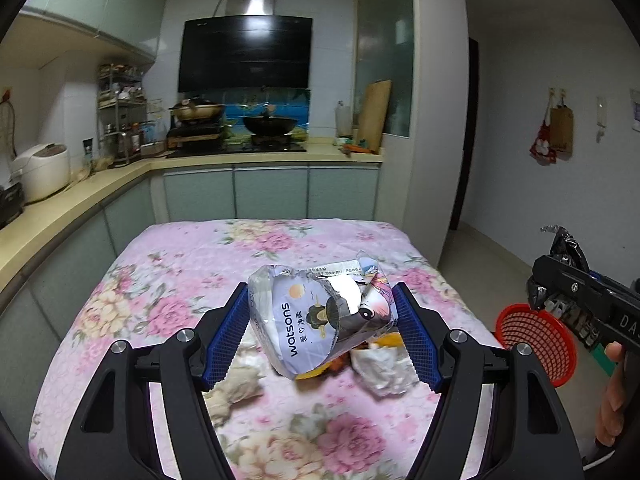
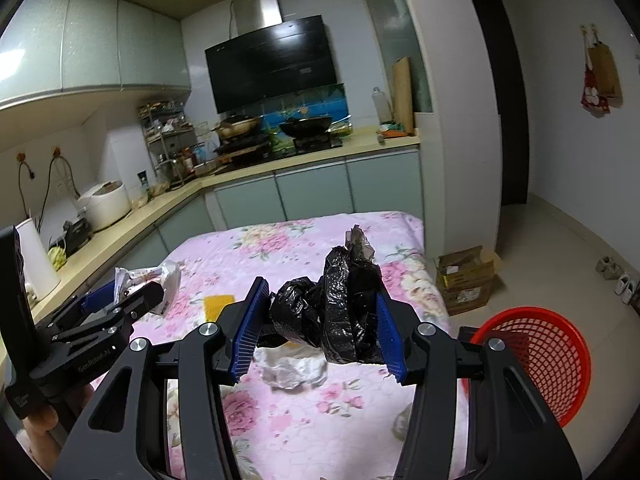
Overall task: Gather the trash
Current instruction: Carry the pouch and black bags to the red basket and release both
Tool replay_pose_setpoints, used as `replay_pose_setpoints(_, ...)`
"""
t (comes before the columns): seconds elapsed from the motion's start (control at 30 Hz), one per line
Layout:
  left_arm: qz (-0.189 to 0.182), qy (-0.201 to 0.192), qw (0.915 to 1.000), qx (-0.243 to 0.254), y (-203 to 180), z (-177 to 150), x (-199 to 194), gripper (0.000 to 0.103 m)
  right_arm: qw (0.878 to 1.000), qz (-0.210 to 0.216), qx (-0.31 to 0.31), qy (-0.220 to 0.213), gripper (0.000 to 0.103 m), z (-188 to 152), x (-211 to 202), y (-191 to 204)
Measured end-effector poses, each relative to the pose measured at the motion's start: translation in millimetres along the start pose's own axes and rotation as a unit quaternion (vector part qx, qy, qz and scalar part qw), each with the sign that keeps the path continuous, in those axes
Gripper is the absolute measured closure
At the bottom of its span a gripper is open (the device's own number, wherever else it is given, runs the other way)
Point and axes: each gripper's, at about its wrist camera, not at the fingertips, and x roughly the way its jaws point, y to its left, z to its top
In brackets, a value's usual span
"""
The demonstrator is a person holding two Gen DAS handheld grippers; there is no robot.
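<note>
Crumpled wrapper (image 1: 320,320): "watsons", with Chinese characters beside it. Right gripper (image 1: 560,280) body: "DA", cut off. Left gripper (image 2: 136,292) body: faint lettering, unreadable.

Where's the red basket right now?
The red mesh basket sits on the floor off the table's right edge, at the lower right in the right wrist view, just beyond the right gripper holding the black plastic bag.

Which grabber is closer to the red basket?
Right. The right gripper, holding a crumpled black plastic bag, is beside the red mesh plastic basket; the left gripper is farther away, over the table.
</note>
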Motion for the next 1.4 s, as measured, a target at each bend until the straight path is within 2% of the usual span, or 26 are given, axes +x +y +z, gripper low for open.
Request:
replay_pose_setpoints(0.43, -0.042, 0.005, 0.9986, 0.032, -53, 8, 15, 0.034, 0.998, -0.044, 0.033, -0.011, 0.053, 3, -14, -44)
replay_pose_setpoints(0.8, -0.087, 0.016, 0.9943, 0.06, -101, 10, 34, 0.034, 0.992, -0.095, 0.08, -0.003, 0.053, 0, -18, -87)
replay_pose_setpoints(1.1, -0.119, 0.029, 0.9891, 0.082, -146, 8, 49, 0.034, 0.981, -0.152, 0.121, -0.003, 0.053, -5, -28, -126)
replay_pose_setpoints(1.4, -0.15, 0.053, 0.9836, 0.086, -172, 3, 64, 0.034, 0.967, -0.195, 0.164, 0.01, 0.053, -11, -28, -158)
